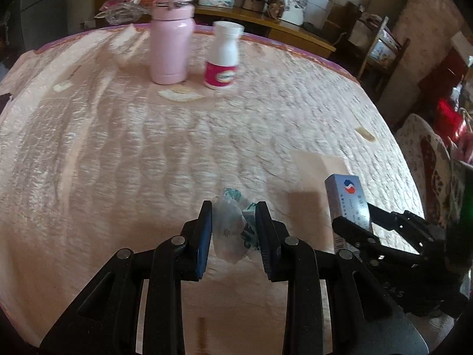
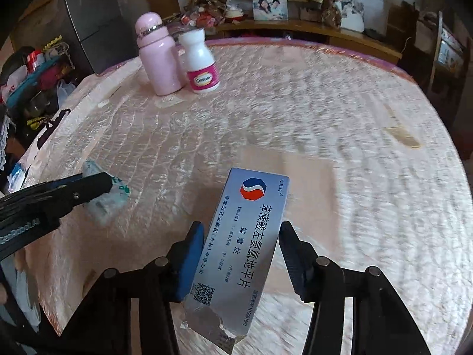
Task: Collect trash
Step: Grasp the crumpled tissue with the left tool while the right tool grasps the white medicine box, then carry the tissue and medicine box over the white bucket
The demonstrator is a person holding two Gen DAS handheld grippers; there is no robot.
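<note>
My left gripper (image 1: 234,211) is shut on a crumpled clear plastic wrapper with green print (image 1: 232,230), held above the pink quilted table cover (image 1: 147,148). The wrapper also shows in the right wrist view (image 2: 108,198) in the left gripper (image 2: 111,183). My right gripper (image 2: 241,236) is shut on a silver medicine box (image 2: 245,236) with a red-and-blue logo and a torn near end. The box (image 1: 348,204) and right gripper (image 1: 354,222) show at the right of the left wrist view.
A pink flask (image 1: 171,32) and a white pill bottle with a pink label (image 1: 223,56) stand at the far side of the table. Small paper scraps (image 1: 180,93) lie near them, another scrap (image 1: 366,134) lies at the right edge. Cluttered shelves and chairs surround the table.
</note>
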